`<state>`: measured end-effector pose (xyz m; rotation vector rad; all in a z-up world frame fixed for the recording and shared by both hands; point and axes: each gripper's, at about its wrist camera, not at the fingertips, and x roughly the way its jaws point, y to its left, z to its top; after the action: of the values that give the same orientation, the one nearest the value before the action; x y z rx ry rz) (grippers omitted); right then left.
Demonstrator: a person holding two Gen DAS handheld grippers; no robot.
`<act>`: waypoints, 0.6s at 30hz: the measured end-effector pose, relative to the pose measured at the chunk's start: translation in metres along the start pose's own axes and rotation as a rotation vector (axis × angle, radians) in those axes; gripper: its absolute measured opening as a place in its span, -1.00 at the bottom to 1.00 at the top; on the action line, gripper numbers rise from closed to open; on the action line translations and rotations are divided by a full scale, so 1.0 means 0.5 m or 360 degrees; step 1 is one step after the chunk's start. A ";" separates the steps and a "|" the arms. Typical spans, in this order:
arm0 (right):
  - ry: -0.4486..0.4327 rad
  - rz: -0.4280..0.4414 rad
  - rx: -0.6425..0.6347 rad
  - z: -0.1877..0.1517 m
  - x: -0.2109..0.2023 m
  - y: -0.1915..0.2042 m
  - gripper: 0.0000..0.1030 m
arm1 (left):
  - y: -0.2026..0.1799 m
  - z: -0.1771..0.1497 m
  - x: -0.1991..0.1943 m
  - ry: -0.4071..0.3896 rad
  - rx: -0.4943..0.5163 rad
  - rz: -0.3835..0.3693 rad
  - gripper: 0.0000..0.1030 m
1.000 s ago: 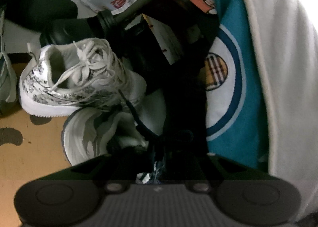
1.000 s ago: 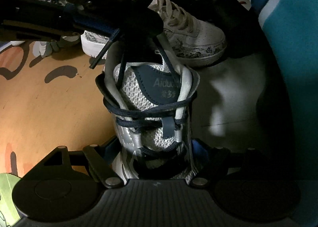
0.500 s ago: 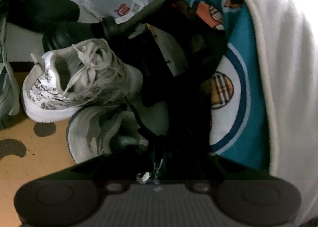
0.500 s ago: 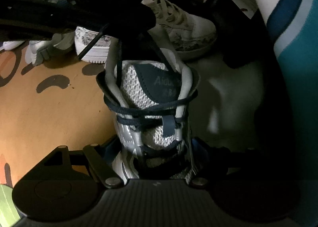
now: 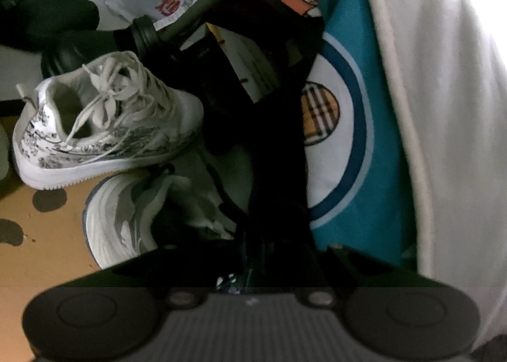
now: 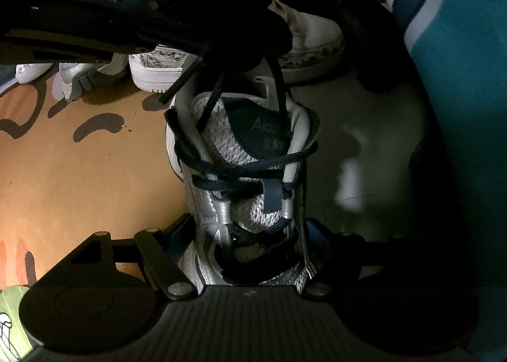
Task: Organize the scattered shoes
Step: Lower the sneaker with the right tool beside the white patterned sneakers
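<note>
Where the left wrist view looks down, the left gripper (image 5: 250, 254) is closed, apparently pinching dark laces (image 6: 279, 83); beside it stands a printed white sneaker (image 5: 107, 121); the right gripper (image 6: 250, 235) straddles the silver mesh shoe (image 6: 244, 172), seemingly gripping it.

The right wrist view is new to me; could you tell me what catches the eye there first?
A silver mesh sneaker with dark laces fills the centre, its forefoot clamped between the right gripper's fingers. Above it, the left gripper pinches the lace ends shut. Behind, a white patterned sneaker stands at the orange mat's edge.
</note>
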<state>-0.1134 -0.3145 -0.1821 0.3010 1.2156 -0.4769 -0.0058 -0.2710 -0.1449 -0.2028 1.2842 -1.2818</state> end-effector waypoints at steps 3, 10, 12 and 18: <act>0.0023 -0.0008 0.0017 0.005 0.006 0.005 0.54 | 0.012 -0.004 -0.004 -0.0004 -0.0052 0.0026 -0.83; 0.0041 -0.0026 -0.0030 -0.004 0.010 0.022 0.58 | 0.021 -0.020 -0.048 -0.0004 0.0065 0.0234 -0.74; 0.0043 -0.0026 -0.0030 -0.005 0.008 0.020 0.58 | 0.034 -0.014 -0.072 -0.0046 0.0039 0.0267 -0.65; 0.0049 -0.0022 -0.0032 -0.002 0.008 0.024 0.58 | 0.086 0.004 -0.153 -0.0200 -0.0053 0.0387 -0.54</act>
<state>-0.1071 -0.3044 -0.1868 0.2840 1.2527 -0.4735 0.0389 -0.1969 -0.1306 -0.1435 1.1839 -1.0249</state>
